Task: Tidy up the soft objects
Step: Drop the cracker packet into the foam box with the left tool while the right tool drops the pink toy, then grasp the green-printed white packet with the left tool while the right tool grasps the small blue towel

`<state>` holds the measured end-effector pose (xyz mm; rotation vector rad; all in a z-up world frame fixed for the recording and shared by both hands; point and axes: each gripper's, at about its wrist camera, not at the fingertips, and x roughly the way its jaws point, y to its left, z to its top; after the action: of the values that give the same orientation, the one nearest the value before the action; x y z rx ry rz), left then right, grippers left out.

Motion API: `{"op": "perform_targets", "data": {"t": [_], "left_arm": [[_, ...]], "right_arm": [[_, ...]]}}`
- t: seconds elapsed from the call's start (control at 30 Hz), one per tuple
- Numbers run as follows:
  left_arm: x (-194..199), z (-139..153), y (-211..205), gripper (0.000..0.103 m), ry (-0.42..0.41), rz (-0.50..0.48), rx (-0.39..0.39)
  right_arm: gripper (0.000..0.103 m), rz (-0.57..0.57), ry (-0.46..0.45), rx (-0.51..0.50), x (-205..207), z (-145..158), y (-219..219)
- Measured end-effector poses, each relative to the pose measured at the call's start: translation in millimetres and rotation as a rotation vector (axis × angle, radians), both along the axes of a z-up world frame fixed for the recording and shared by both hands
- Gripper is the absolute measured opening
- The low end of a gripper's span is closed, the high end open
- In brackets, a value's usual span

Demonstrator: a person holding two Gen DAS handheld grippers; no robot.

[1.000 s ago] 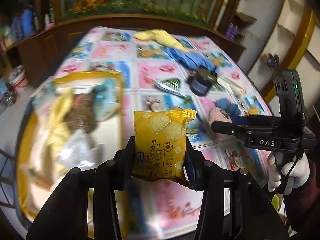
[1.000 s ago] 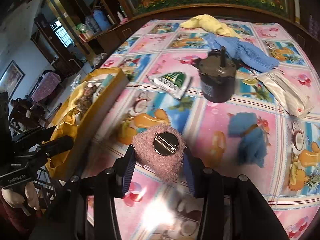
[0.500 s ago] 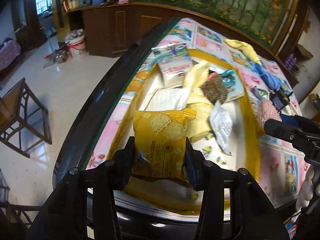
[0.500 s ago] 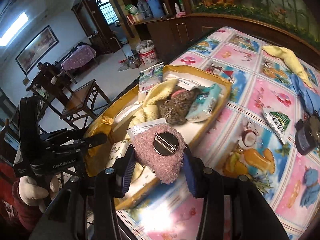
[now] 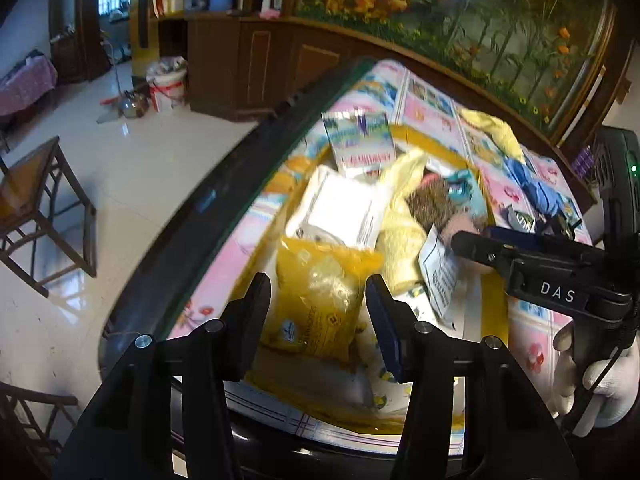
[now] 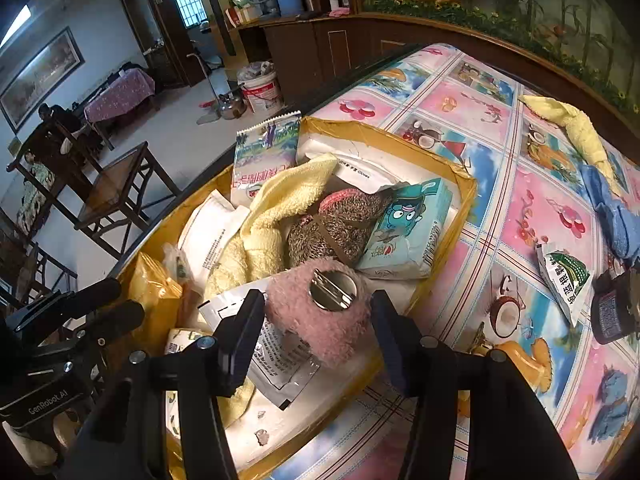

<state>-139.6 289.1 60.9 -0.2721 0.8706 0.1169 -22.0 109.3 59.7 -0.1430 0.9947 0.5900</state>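
1. Now both grippers hang over the yellow box [image 6: 466, 184] at the table edge. Left gripper [image 5: 318, 308]: jaws spread, not touching the yellow cracker packet [image 5: 320, 292], which lies in the near end of the box, partly propped on other contents.
2. Right gripper [image 6: 316, 320]: jaws wide apart, with gaps either side of the pink fuzzy pad [image 6: 320, 316], metal pin clasp up. Pad appears to sit on a white printed sachet [image 6: 276, 348] near the box's table-side wall; whether it has fully settled, cannot tell.
3. Risk: box is piled high with yellow towel [image 6: 276, 216], brown knitted piece [image 6: 340, 228] and teal snack pack [image 6: 408, 232]. Pad could roll off the slick sachet and over the wall onto the tablecloth [image 6: 540, 216].
4. Risk: packet leans toward the box's outer side, close to the table's dark rim [image 5: 224, 200]; a nudge on withdrawal could tip it toward the floor.
5. Risk: grippers sit near each other; lifting both at once could cause a clash or snag loose wrappers.
6. Left to sort, by my reading: yellow cloth [image 6: 572, 128], blue cloth [image 6: 612, 208].
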Motion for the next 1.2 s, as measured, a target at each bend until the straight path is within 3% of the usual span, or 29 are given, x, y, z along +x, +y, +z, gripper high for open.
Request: {"op": "perform_targets", "data": {"t": [0.17,0.27,0.5,0.67,0.73,0.9,1.03,1.2], "left_arm": [[-10,26,-22,0.051,-0.055,0.041,0.160],[-16,37,-42,0.065,-0.093,0.055,0.245],[-21,50,-89,0.065,-0.123,-0.034,0.294],[-24,55,-111,0.065,-0.122,-0.130,0.221],[-24,55,-118,0.065,-0.127,-0.173,0.169],[-17,43,-154,0.065,-0.094,-0.283,0.126],[-12,30,-183,0.065,-0.046,-0.373,0.097],[-5,29,-205,0.065,-0.040,-0.435,0.108]], "right_arm": [[0.056,-0.017,0.000,0.110,-15,14,-21],[0.056,-0.033,-0.007,0.151,-25,18,-39],[0.056,-0.107,-0.006,0.204,-47,16,-103],[0.056,-0.226,-0.042,0.230,-60,15,-181],[0.056,-0.323,-0.067,0.217,-63,17,-224],[0.057,-0.573,-0.068,0.188,-66,11,-320],[0.057,-0.618,-0.040,0.183,-55,2,-343],[0.057,-0.564,0.005,0.144,-24,-13,-323]]}}
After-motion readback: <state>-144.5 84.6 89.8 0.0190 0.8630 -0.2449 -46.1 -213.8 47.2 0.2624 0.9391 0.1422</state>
